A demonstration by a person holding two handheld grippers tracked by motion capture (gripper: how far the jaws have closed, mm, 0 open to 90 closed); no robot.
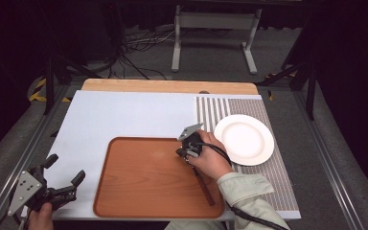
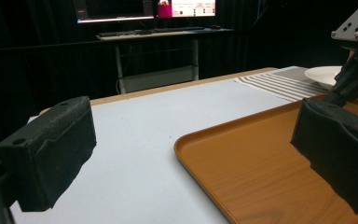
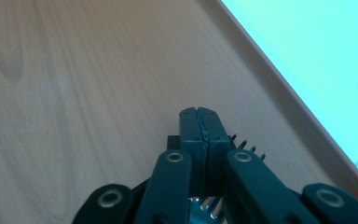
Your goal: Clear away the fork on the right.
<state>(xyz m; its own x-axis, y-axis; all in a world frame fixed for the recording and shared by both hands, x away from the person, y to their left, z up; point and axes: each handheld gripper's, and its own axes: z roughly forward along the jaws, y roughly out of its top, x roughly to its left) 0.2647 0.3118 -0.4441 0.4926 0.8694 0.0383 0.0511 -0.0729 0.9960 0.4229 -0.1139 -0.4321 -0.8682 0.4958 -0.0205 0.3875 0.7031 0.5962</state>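
Tray (image 1: pixel 139 177) middle bare; plate (image 1: pixel 243 139) just beside its right edge.

The left tongs (image 1: pixel 66 179) sit at about 7 o'clock in the high view, held low in the person's left hand (image 1: pixel 40 214), jaws spread wide and aimed toward 2 o'clock. In the left gripper view both black pads (image 2: pixel 46 151) stand far apart. The right tongs (image 1: pixel 188 154) lie near centre, gripped by the right hand (image 1: pixel 212 160), the sleeved forearm reaching in from 5 o'clock. Their jaws are pressed together, tips angled downward, as the right gripper view shows.
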